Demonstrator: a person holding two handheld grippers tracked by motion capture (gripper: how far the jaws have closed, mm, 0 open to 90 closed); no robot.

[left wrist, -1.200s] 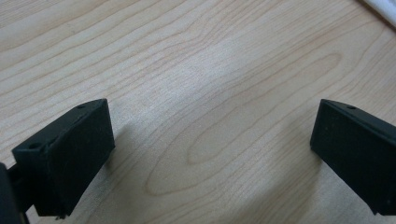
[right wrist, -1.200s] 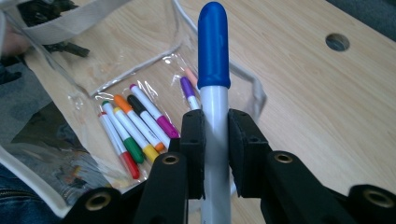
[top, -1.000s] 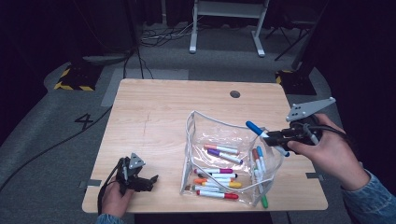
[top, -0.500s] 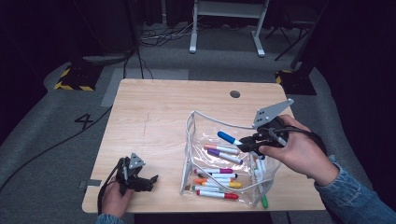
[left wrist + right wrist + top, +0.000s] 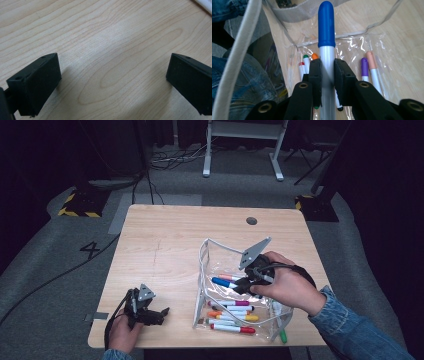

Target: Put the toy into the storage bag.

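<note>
Blue-capped marker (image 5: 326, 50) clamped in right gripper (image 5: 250, 282) inside clear pouch (image 5: 210, 250) among markers (image 5: 230, 317); left gripper (image 5: 112, 82) jaws apart.

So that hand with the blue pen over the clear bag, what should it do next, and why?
Probably lower a little further and then open the right tongs. They are shut on the blue pen, which already points into the open clear bag above the other pens. Letting go there should drop it among them. The left tongs rest open on the table.
</note>
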